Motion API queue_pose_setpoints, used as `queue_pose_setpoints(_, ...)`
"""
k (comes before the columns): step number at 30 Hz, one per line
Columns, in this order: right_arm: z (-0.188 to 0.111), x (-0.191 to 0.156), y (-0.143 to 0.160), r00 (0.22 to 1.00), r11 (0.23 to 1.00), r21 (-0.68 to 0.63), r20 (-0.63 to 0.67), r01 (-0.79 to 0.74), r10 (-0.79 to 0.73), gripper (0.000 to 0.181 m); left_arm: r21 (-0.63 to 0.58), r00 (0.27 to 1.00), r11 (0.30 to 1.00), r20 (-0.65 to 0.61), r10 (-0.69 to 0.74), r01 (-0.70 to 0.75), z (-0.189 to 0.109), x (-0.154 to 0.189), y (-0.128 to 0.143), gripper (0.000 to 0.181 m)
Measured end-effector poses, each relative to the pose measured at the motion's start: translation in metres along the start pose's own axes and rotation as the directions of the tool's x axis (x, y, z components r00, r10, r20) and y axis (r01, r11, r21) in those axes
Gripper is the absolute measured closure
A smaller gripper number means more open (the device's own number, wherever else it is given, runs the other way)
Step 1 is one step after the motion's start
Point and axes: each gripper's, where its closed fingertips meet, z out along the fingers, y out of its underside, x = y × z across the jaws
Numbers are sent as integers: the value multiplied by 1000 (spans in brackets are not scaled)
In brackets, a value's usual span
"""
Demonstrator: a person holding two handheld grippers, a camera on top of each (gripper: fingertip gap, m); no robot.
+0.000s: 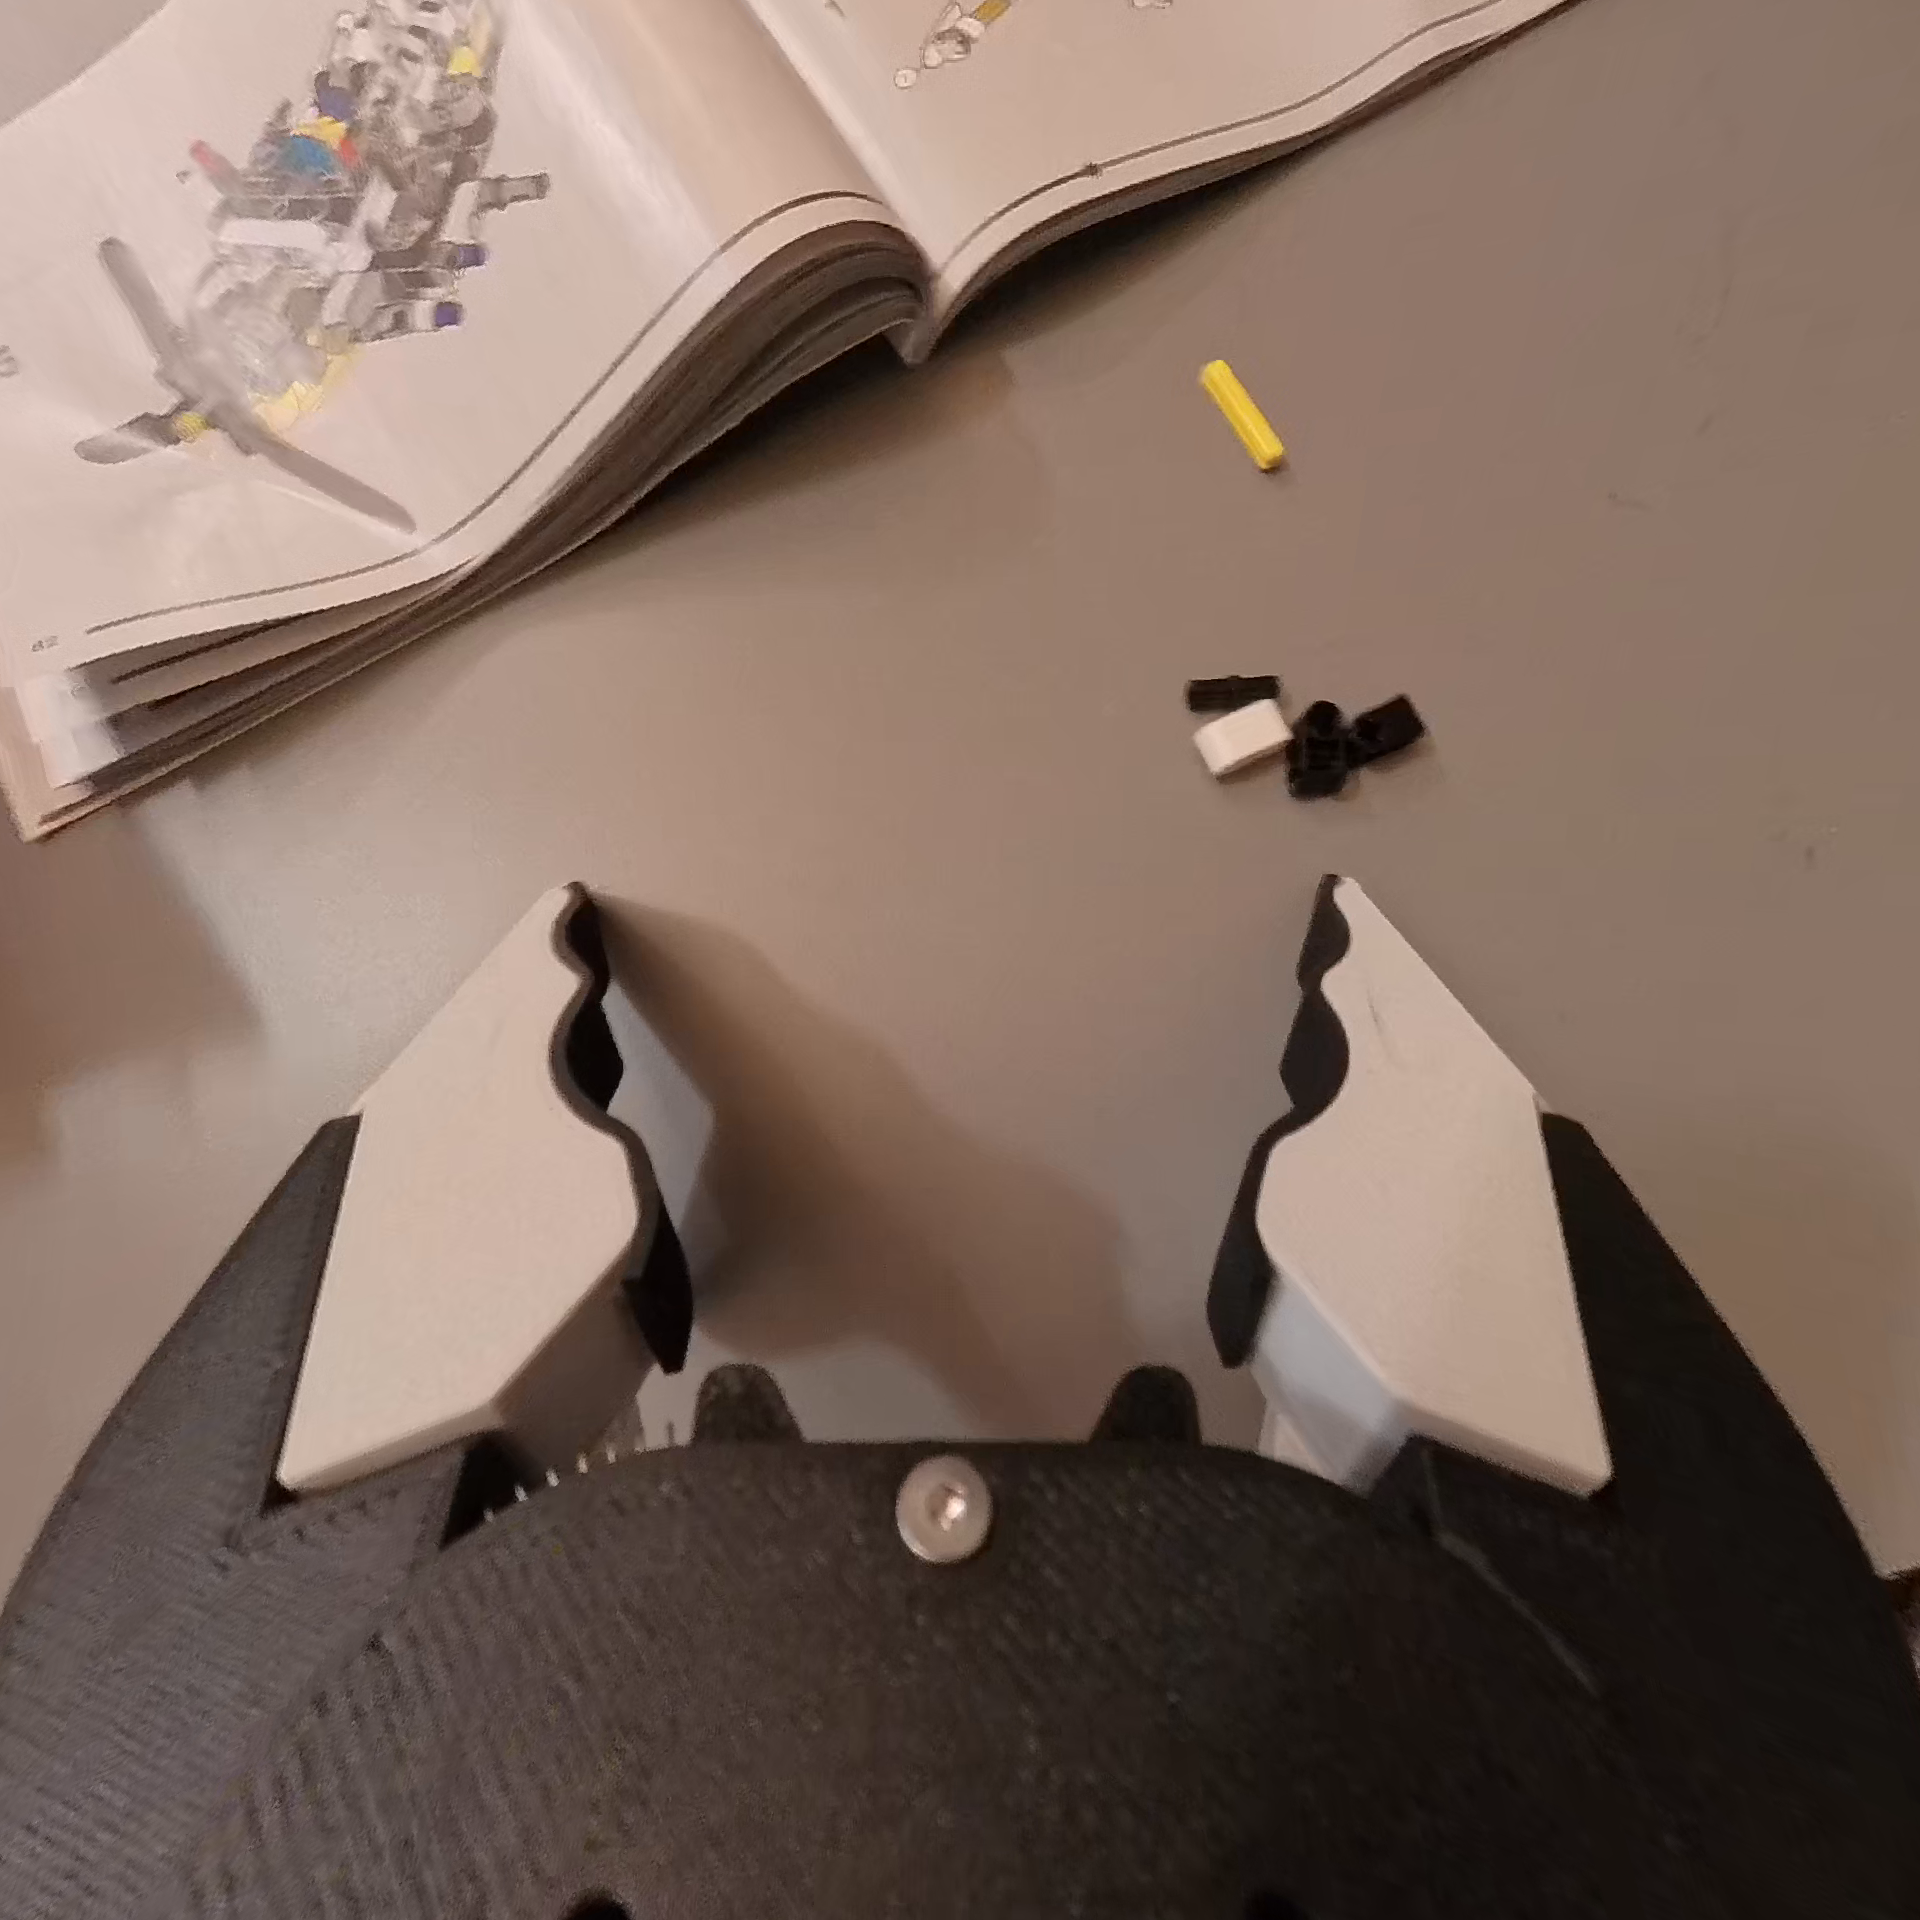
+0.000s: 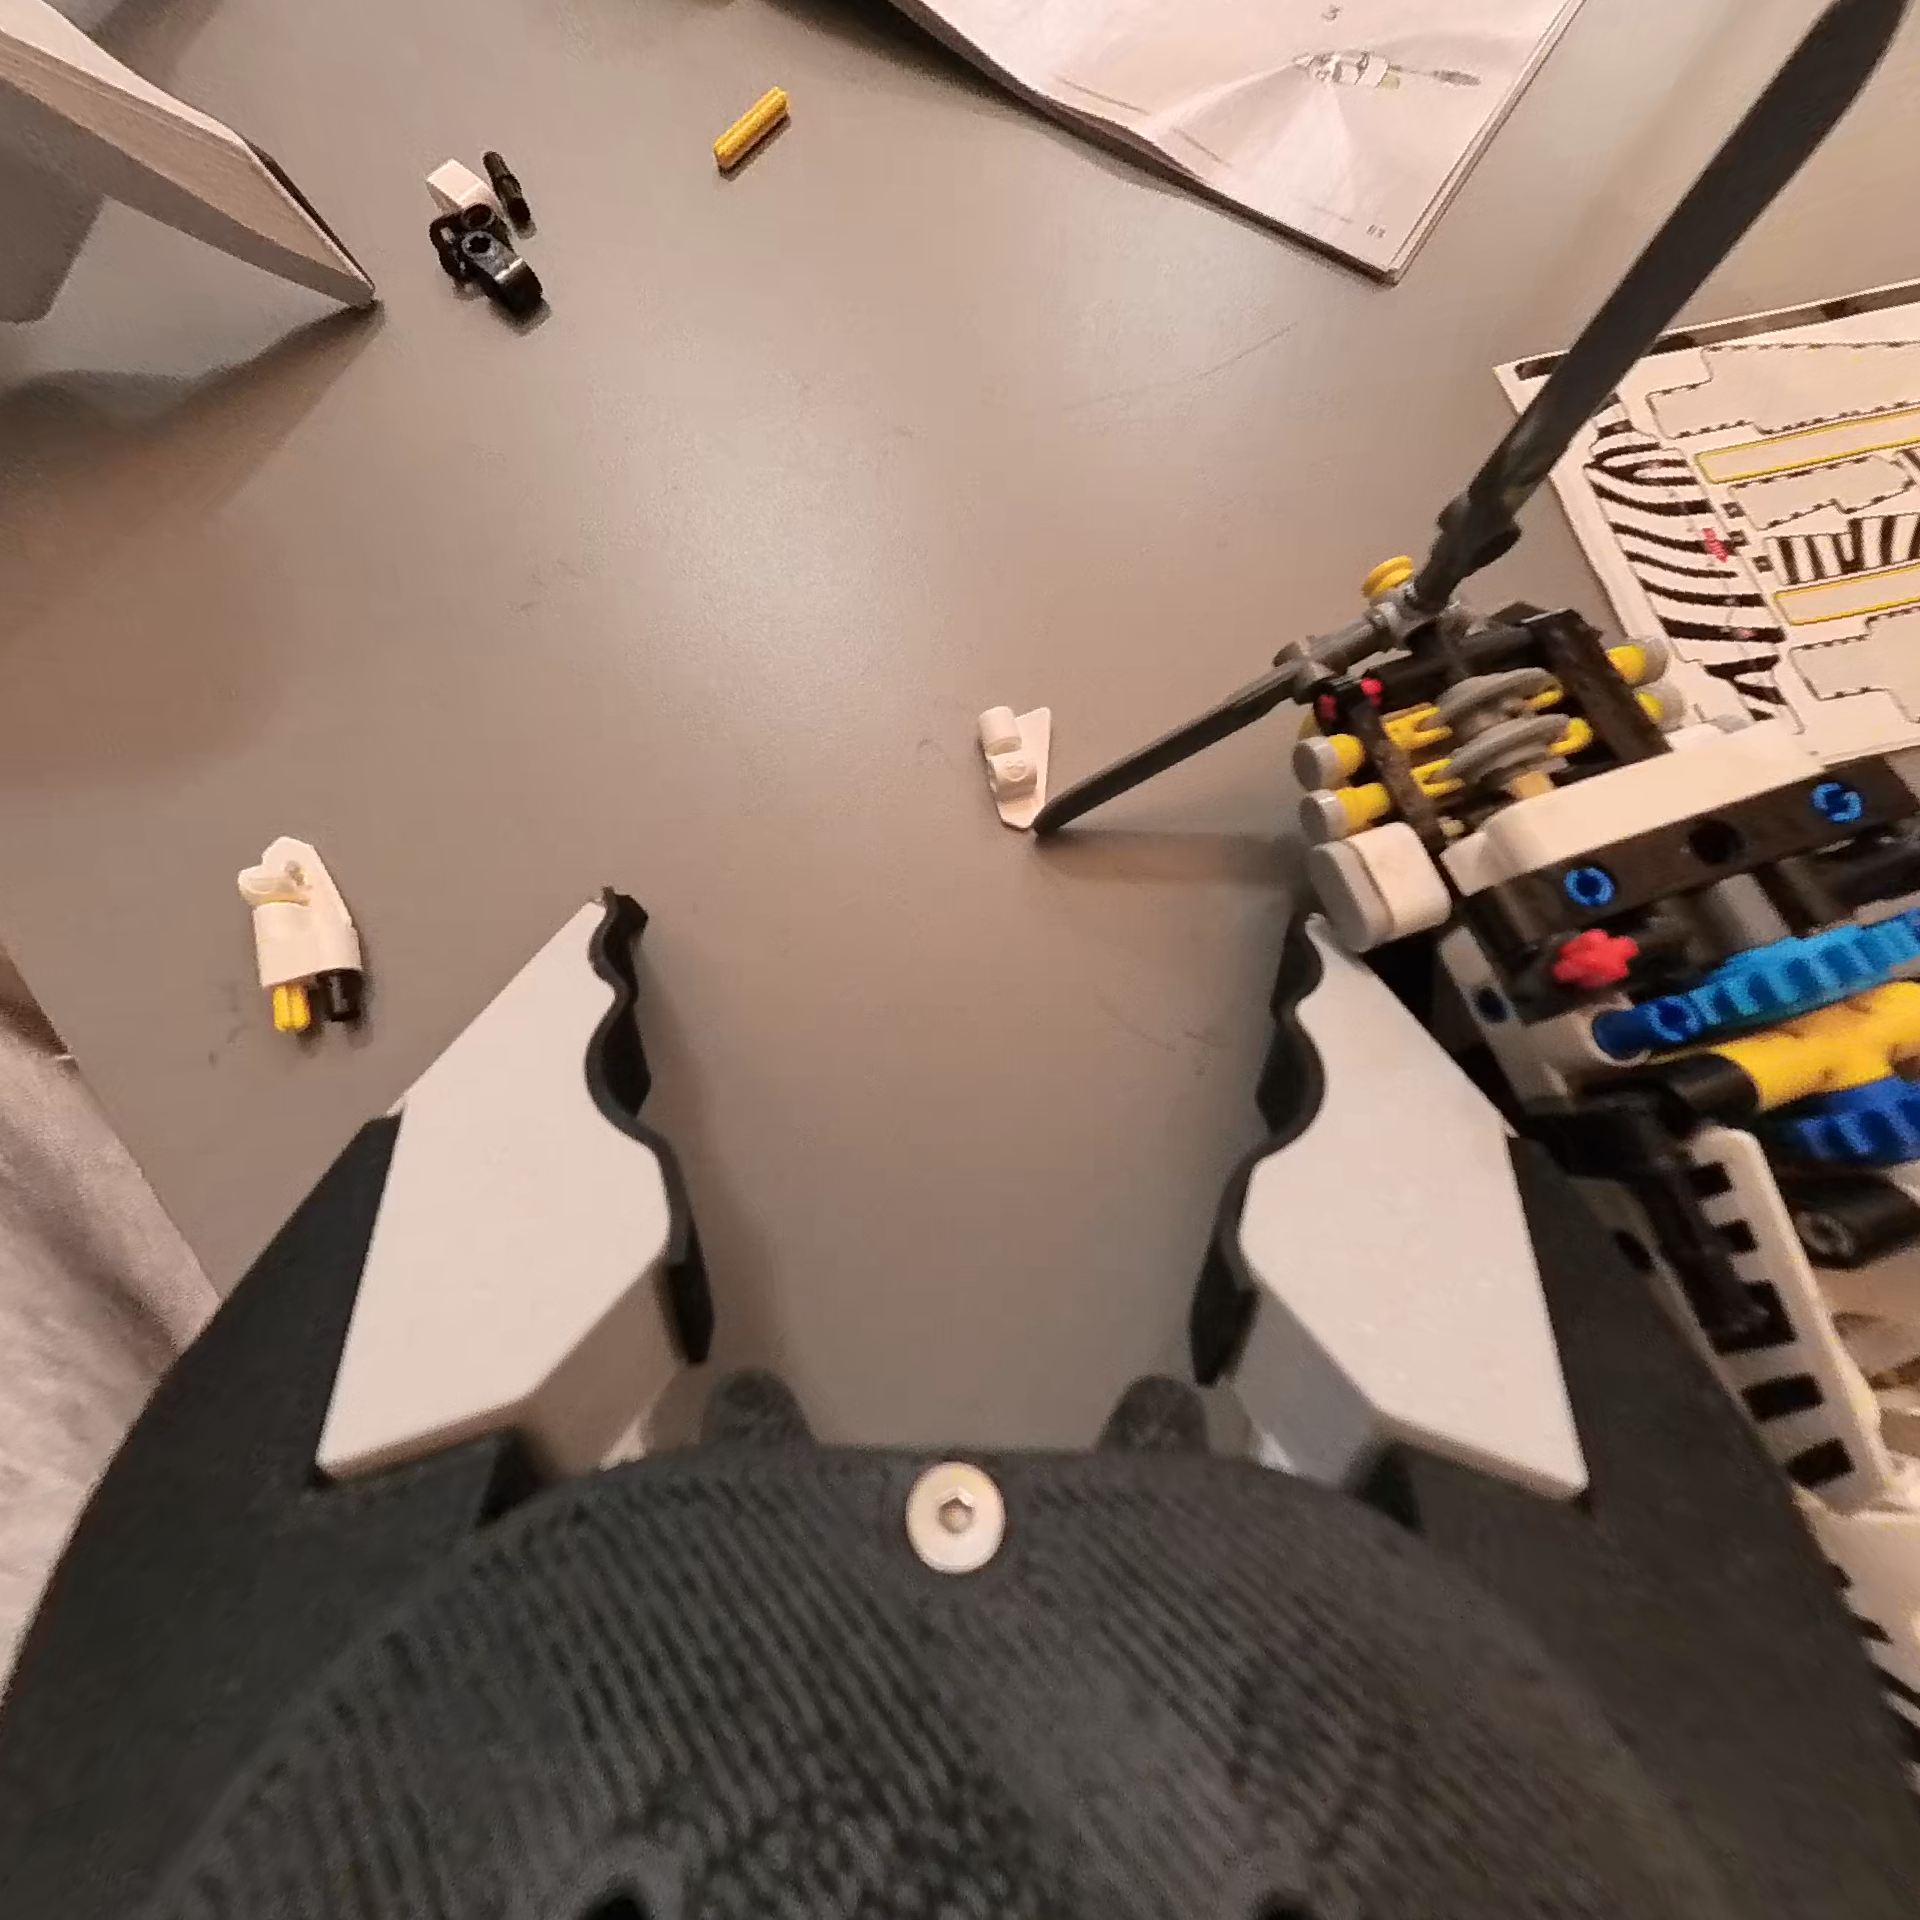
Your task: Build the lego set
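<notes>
Right wrist view shows both hand-held grippers [image 2: 951,914] wide apart and empty, suggesting part-picking next: the small white plastic piece [image 2: 1013,764] just beside the half-built plastic helicopter model [image 2: 1621,894].

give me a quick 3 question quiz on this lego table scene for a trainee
1. True or false: the left gripper holds the yellow ridged plastic rod.
2. Which lies closest to the tip of the dark grey propeller blade of the part-built model plane? A) small white wedge piece B) cluster of black and white small pieces C) open instruction booklet
3. Fill in: the right gripper has its jaws ____.

Key: 1 false; 2 A; 3 open
</notes>
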Motion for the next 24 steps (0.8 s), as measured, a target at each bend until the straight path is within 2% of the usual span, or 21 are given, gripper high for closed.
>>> queue_pose_setpoints(2, 0, 0, 0, 1000, 1000, 0, 0, 0, 0, 60, -4, 998, 999, -46, 41, -41, 0, 1, 1, 44)
queue_pose_setpoints(20, 0, 0, 0, 1000, 1000, 0, 1, 1, -1, 60, -4, 998, 999, -46, 48, -48, 0, 1, 2, 44)
queue_pose_setpoints(24, 0, 0, 0, 1000, 1000, -1, 1, 0, 0, 59, -8, 994, 997, -78, 76, -77, 1, 3, 1, 43)
